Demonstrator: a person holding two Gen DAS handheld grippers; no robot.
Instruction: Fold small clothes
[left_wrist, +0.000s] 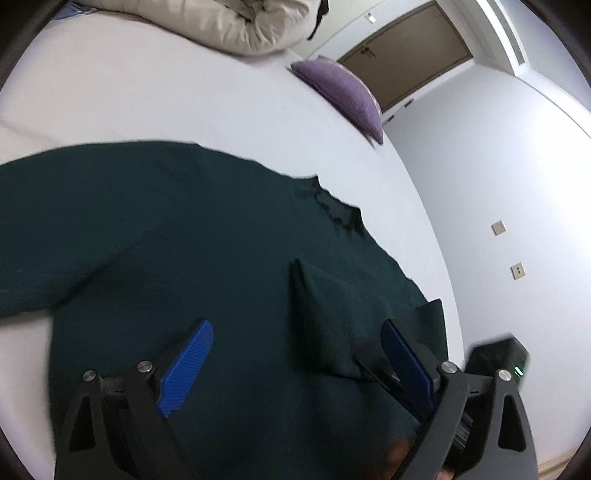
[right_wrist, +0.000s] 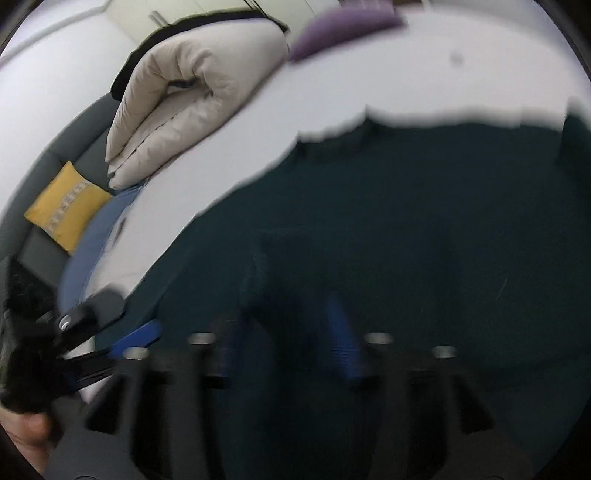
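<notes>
The dark green knit sweater (left_wrist: 184, 229) lay mostly unfolded on the white bed (left_wrist: 166, 99). Left gripper (left_wrist: 295, 343) fingers were spread; right gripper (right_wrist: 284, 332) too blurry to tell.

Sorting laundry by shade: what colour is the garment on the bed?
Dark green garment, plain; clearest in the left wrist view.

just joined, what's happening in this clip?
A person with a claw in each hand is working on a dark green sweater spread on a white bed. The left claw is open over the sweater, with a raised fold of fabric between its blue fingers, not pinched. The right claw is also over the sweater, but that view is too blurred to tell its state. A folded beige duvet and a purple pillow sit further back.
</notes>
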